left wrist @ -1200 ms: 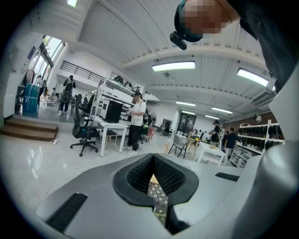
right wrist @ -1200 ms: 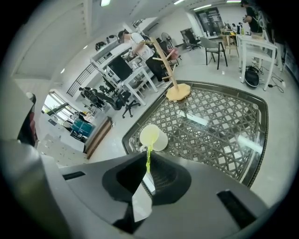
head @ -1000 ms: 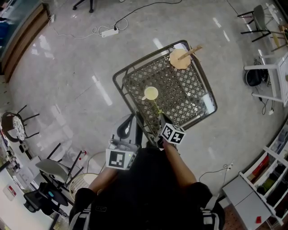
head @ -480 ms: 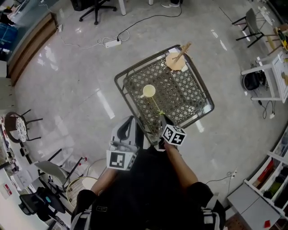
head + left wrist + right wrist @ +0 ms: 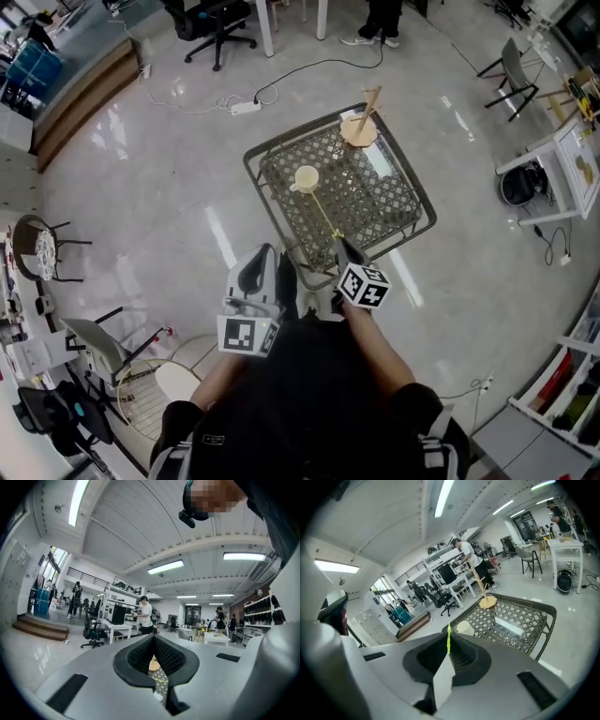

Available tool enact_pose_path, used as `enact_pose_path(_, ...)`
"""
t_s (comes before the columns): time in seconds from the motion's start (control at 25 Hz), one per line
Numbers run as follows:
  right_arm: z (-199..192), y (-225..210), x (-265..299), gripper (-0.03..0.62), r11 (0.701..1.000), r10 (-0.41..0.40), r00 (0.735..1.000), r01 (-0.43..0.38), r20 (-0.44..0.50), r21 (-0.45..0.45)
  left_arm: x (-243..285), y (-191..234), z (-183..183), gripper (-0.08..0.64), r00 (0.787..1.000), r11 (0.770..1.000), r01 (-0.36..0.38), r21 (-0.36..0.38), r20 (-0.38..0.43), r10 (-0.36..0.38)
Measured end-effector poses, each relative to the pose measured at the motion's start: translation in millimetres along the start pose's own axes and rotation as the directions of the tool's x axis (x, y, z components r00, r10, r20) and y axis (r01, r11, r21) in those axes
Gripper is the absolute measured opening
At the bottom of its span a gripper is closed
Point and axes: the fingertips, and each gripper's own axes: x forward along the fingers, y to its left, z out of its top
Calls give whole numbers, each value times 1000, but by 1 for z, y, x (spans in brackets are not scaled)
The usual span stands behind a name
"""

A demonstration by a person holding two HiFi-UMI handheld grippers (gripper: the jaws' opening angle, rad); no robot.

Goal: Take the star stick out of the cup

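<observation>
Since one second ago the right claw (image 5: 340, 247) has drawn back a little from the cup (image 5: 307, 178), toward the near edge of the tabletop (image 5: 389, 202). The whole tabletop also sits now higher and smaller in the head view. The cup has kept its place on the mesh, in the left part of the tabletop.

The right claw is clenched on the star stick (image 5: 323, 211). In the right gripper view its pads pinch a yellow-green piece (image 5: 449, 637), which stands up from between them. The shape of a star cannot be made out there, because the piece shows edge-on. In the head view the stick is only a very thin line that runs over the mesh from this claw to the cup. Its far end meets the rim of the cup, but the line is too fine to tell if the tip is inside the cup or already above it.

The left claw (image 5: 267, 255) is clenched on nothing and is held beside the near left edge, apart from the stick. Its own view shows mostly the ceiling and the room. Only through the narrow slit behind the pad tips (image 5: 153, 638) do a bit of the mesh and the pale cup (image 5: 153, 665) appear.

A wooden stand (image 5: 359, 129) is at the far corner. The near corner of the tabletop is partly covered by the two claws.
</observation>
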Motion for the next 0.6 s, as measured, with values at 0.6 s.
enact_pose_path(0.6,23,71,-96,20,987,58,983,-30,176,-158,-67,-4,11,14,1000,1000,-11,-18,27,12)
